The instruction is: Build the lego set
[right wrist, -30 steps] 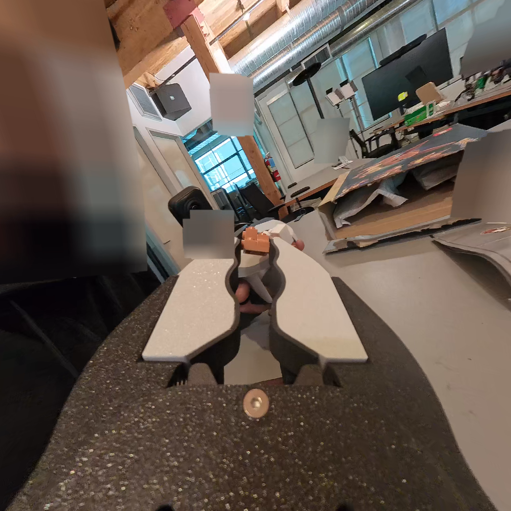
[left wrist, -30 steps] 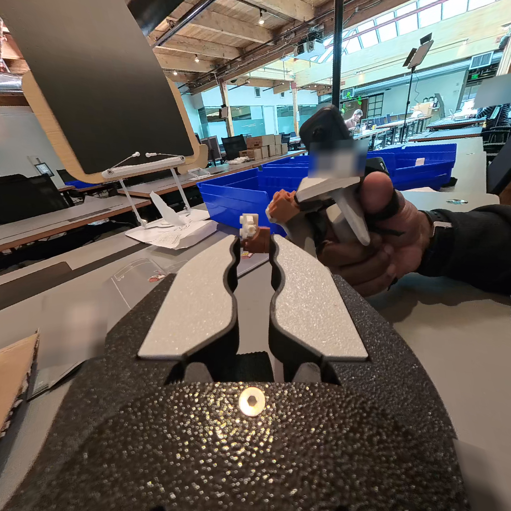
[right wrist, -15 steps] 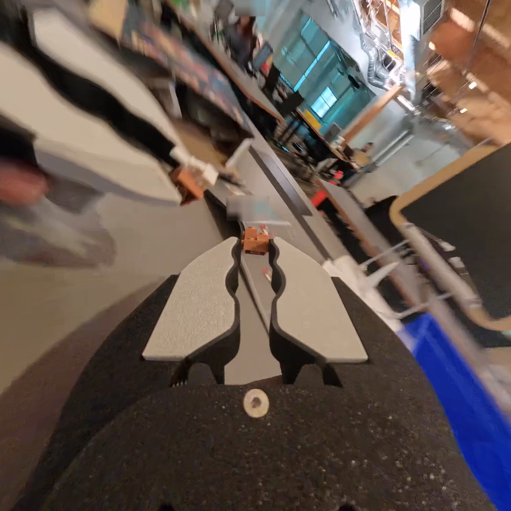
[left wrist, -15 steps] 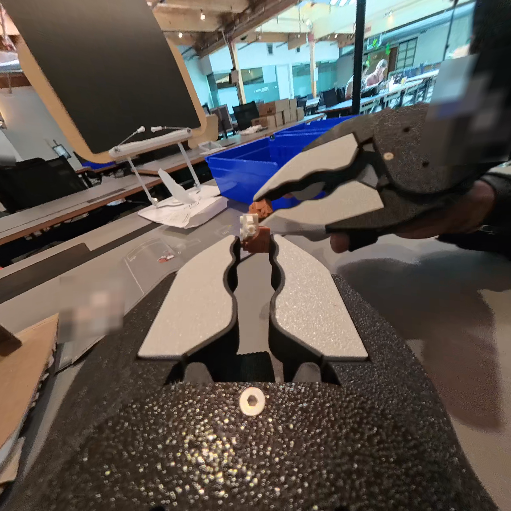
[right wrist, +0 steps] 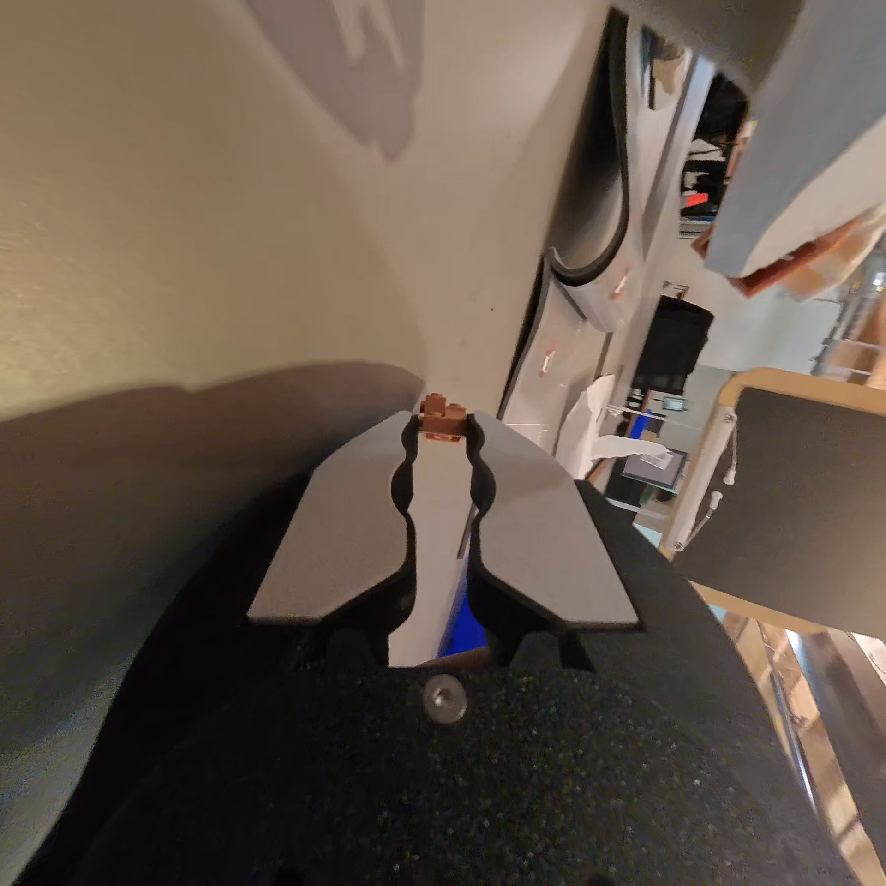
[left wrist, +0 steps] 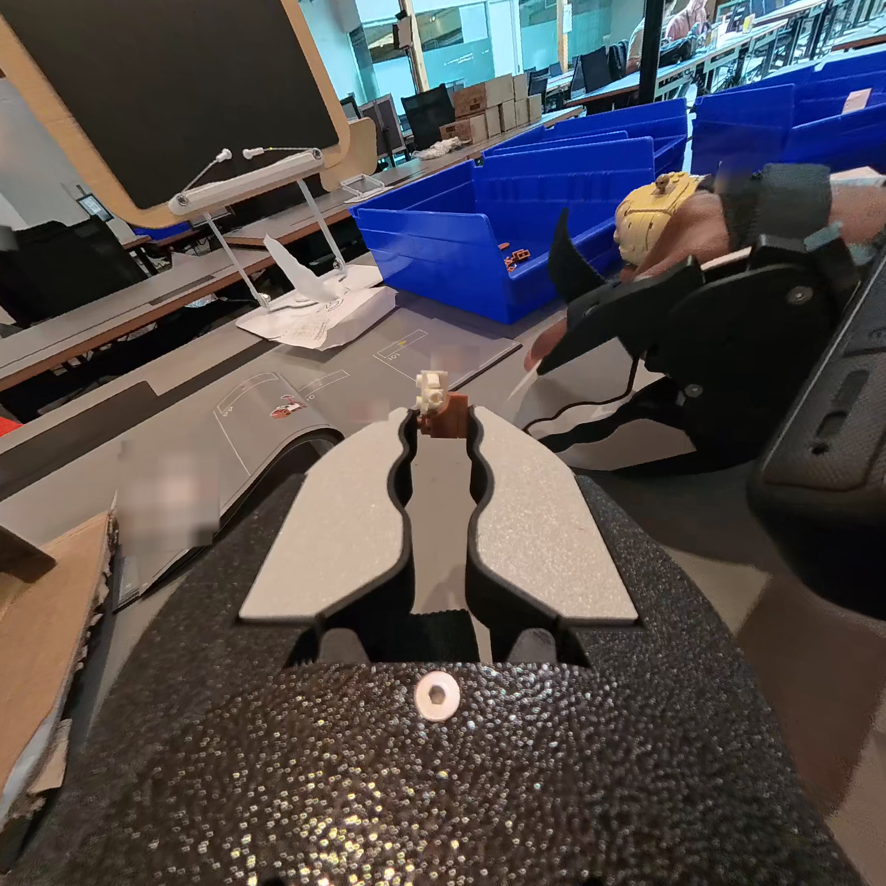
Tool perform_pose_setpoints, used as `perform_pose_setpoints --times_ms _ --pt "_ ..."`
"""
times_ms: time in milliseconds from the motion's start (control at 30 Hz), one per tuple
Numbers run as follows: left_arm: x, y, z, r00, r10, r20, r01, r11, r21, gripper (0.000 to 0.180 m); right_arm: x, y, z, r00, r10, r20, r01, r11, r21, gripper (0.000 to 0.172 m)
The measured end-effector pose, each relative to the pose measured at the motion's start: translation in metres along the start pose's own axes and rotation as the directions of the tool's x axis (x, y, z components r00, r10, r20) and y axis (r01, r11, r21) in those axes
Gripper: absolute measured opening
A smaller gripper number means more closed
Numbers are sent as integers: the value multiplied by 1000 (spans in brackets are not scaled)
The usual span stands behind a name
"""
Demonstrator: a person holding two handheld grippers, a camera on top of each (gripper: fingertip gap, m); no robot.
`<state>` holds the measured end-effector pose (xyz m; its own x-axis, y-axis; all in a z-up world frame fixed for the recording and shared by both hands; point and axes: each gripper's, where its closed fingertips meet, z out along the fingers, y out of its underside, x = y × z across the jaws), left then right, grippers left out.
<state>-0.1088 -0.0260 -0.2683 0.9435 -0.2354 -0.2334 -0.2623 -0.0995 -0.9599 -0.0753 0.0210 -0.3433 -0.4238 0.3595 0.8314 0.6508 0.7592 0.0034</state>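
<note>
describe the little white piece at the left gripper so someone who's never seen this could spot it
Start at the grey table in front of the blue bins. The left gripper is shut on a small reddish-brown brick assembly. The white piece is the knobbly studded part sticking up from its top left, the only white thing there.

Left gripper [left wrist: 440, 416] level above the table, right gripper [right wrist: 442, 422] rolled sideways, both jaws nearly closed

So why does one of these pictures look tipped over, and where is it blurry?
Right wrist view: rolled sideways, so the grey table stands like a wall, edges smeared, a dark shadow beside the gripper. Left wrist view: level and sharper; only the other gripper at right is soft.
</note>
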Motion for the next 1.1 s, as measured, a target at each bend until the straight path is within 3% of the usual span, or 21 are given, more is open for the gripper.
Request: perform_pose_setpoints --times_ms 200,333,433,500,633,767,867,967,1100 --pt "1 -1 -1 1000 -4 -12 4 1000 5 19 -10 -11 -14 983 60 172 -78 992 100 22" --pt "1 -1 -1 1000 -10 -19 10 1000 10 19 -15 -20 -27 940 145 309 -210 959 189 37" --pt "3 -1 -1 999 -9 -33 10 1000 6 19 -10 -19 -33 890 214 403 -333 908 253 39" --pt "4 0 -1 999 -13 -43 13 1000 3 19 -2 -10 -28 830 289 477 -449 854 263 38" --pt "5 -1 -2 999 -16 -48 16 1000 6 19 -6 -2 -25 628 374 683 -641 746 180 38" --pt "4 -1 -3 998 -26 -54 27 1000 10 19 -6 -9 -24 545 448 709 -728 672 135 37" --pt "7 0 -3 997 -33 -74 33 999 -1 19 -13 -9 -16 544 491 681 -729 679 92 34" --pt "8 -1 -5 993 -63 -97 64 998 9 19 -12 -10 -14 597 494 632 -700 705 110 18" --pt "6 -10 -12 973 -171 -156 183 981 66 19 -3 -8 -11 716 488 499 -624 768 144 18"
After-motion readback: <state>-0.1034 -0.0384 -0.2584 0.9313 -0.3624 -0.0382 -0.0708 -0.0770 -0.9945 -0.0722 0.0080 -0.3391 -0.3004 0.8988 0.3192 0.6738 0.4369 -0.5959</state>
